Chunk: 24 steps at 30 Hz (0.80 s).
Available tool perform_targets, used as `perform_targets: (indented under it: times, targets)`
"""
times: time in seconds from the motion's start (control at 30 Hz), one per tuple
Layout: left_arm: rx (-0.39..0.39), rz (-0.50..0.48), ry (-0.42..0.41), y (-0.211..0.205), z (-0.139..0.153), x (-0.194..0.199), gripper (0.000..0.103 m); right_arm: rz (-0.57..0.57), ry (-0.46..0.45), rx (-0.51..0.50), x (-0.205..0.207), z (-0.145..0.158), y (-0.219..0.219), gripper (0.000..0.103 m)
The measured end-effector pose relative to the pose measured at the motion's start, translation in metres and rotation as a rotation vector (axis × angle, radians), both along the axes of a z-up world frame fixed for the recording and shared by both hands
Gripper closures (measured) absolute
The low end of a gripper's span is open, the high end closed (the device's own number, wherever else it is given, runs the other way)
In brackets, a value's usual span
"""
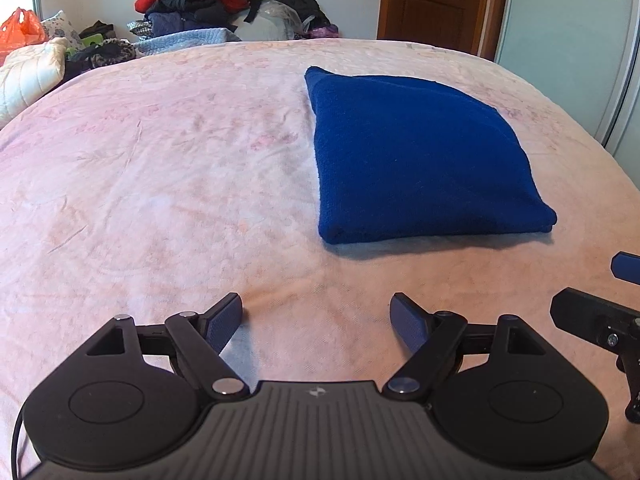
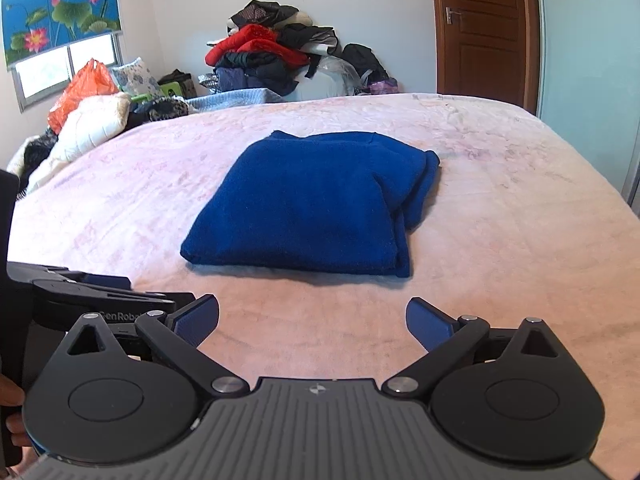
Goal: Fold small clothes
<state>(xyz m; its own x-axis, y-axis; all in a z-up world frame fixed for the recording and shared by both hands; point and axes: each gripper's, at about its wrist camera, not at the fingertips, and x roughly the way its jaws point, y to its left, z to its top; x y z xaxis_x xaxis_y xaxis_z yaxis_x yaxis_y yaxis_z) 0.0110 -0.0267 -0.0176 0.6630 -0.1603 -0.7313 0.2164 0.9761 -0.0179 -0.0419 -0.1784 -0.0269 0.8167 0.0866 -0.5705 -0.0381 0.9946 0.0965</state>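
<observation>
A blue garment [image 2: 312,200] lies folded into a thick, roughly square bundle on the pink bed cover [image 2: 500,208], toward the middle of the bed. In the right wrist view its layered edges show along the right side, with one fold bulging out at the far right corner. Nothing touches it.

The left claw [image 1: 318,316] hovers over bare cover, near the bundle's closest edge but apart from it, its blue-padded fingers spread wide and holding nothing. The right claw [image 2: 312,320] sits just beside the left one, likewise spread apart and empty, facing the bundle's near edge.

Beyond the far side of the bed, a heap of clothes [image 2: 272,52] in red, black and grey stands against the wall, next to an orange plastic bag [image 2: 82,88] and a white quilted cushion [image 2: 96,124]. A brown wooden door [image 2: 484,28] stands at the right.
</observation>
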Motion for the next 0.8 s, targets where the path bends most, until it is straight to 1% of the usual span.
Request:
perform_targets:
  times: [0.37, 0.53, 0.8]
  targets:
    - [0.042, 0.000, -0.010, -0.001, -0.004, -0.005, 0.020, 0.012, 0.048, 0.010, 0.002, -0.011, 0.003, 0.001]
    - [0.039, 0.002, -0.009, -0.001, -0.004, -0.005, 0.019, 0.017, 0.054, -0.015, 0.002, -0.012, 0.006, 0.001]
    - [0.041, 0.003, -0.008, -0.001, -0.006, -0.006, 0.017, 0.023, 0.055, -0.021, 0.001, -0.013, 0.006, 0.001]
